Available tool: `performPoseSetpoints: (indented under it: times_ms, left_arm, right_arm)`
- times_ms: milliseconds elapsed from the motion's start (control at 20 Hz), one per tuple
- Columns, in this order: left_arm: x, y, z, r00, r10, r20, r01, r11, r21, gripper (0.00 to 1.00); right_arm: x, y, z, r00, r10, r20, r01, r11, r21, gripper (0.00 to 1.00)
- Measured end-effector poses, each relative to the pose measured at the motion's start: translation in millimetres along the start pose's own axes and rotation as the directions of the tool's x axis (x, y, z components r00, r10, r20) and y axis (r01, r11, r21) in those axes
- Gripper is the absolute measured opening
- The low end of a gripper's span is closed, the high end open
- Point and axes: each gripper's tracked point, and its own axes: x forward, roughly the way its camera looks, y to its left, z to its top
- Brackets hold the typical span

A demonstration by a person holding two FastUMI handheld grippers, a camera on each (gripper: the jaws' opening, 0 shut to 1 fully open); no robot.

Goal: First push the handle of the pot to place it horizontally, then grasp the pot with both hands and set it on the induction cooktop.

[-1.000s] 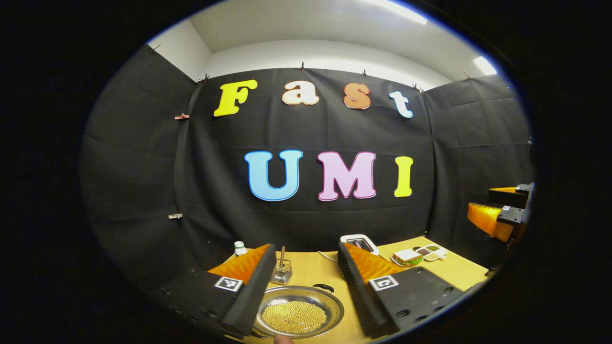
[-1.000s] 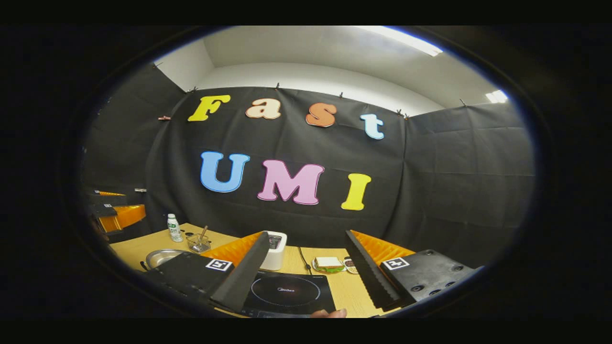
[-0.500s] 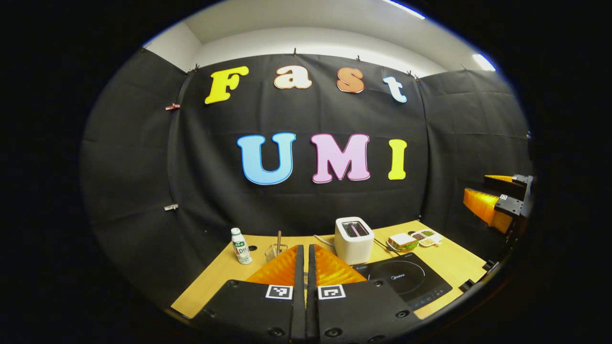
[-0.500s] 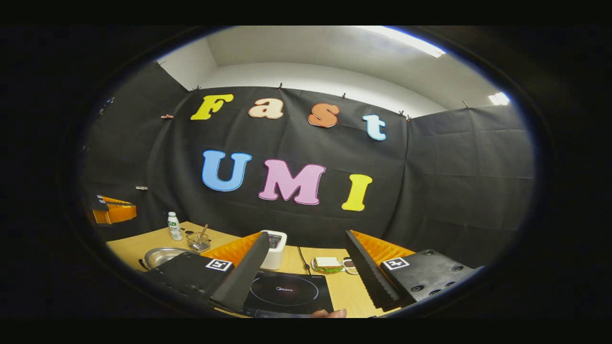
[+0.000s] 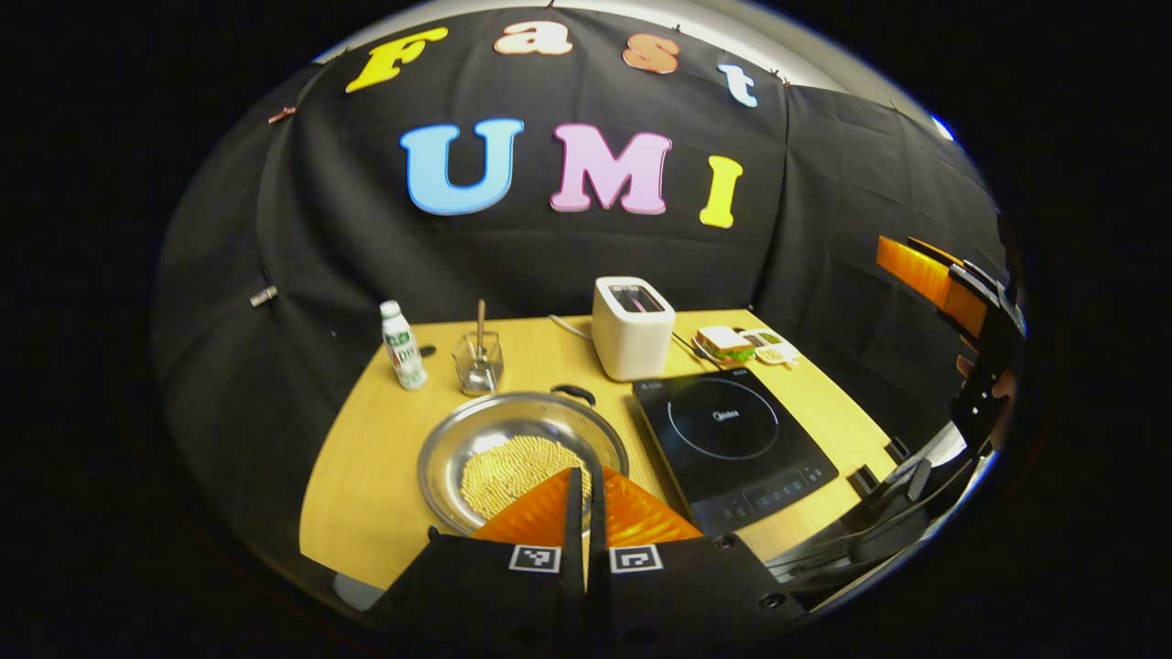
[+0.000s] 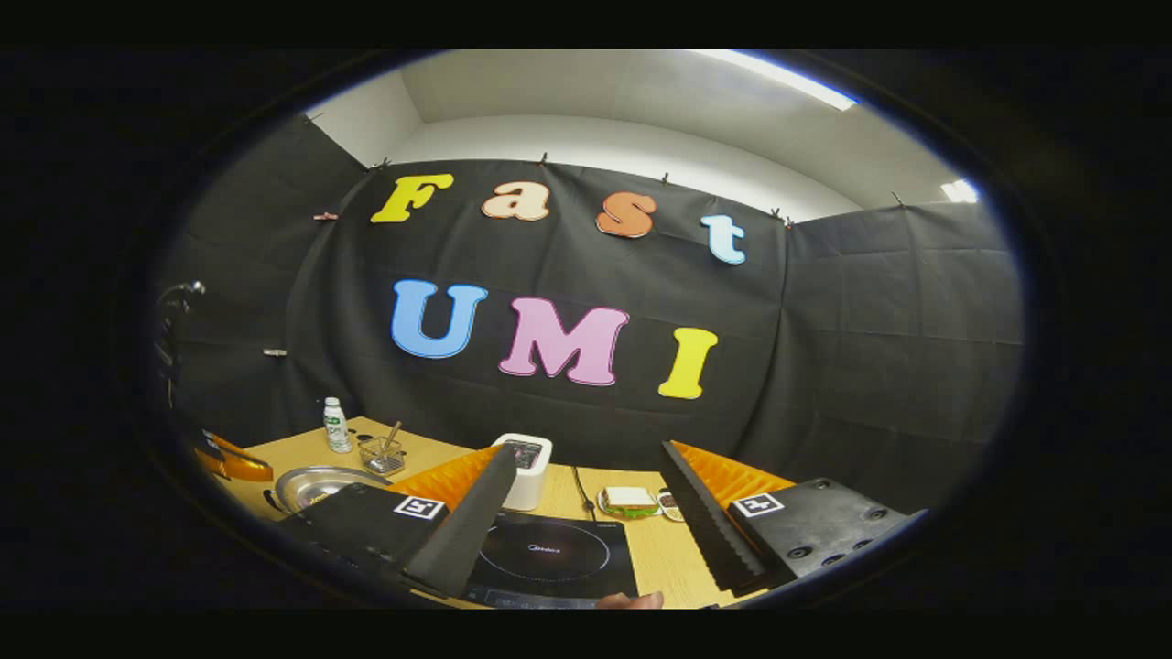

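1. A light wooden table (image 5: 366, 476) carries everything.
2. The steel pot (image 5: 522, 448), holding yellowish grains, sits near its centre.
3. The black induction cooktop (image 5: 732, 439) lies at the pot's 3 o'clock.
4. A white toaster (image 5: 632, 328) stands at 1 o'clock.
5. A glass holder (image 5: 478, 361) and small bottle (image 5: 403, 346) stand toward 11 o'clock.
6. Plates of food (image 5: 742, 345), possibly a sandwich, lie beyond the toaster.
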Motion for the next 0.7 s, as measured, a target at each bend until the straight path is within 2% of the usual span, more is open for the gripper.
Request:
performPoseSetpoints:
  times_ms: [200, 300, 450, 650, 700]
  left_arm:
    - [10, 11, -46, 0.987, -0.064, -0.147, 0.061, 0.998, -0.025, 0.05]
    - [14, 15, -77, 0.960, -0.115, -0.256, 0.098, 0.992, -0.078, 0.05]
    - [20, 35, -108, 0.913, -0.143, -0.382, 0.095, 0.985, -0.143, 0.05]
    - [28, 60, -133, 0.865, -0.146, -0.481, 0.075, 0.984, -0.164, 0.05]
    - [31, 66, -136, 0.860, -0.135, -0.493, 0.067, 0.986, -0.154, 0.05]
  right_arm:
    - [1, 3, -2, 1.000, 0.001, -0.006, -0.001, 1.000, -0.001, 0.98]
    - [-1, 4, -4, 1.000, 0.002, -0.009, -0.002, 1.000, -0.007, 0.98]
    - [-1, 7, -5, 1.000, 0.003, -0.009, -0.003, 1.000, -0.009, 0.98]
    - [-2, 7, -6, 1.000, 0.002, -0.011, -0.002, 1.000, -0.013, 0.98]
    - [-3, 7, -6, 1.000, 0.002, -0.011, -0.002, 1.000, -0.014, 0.98]
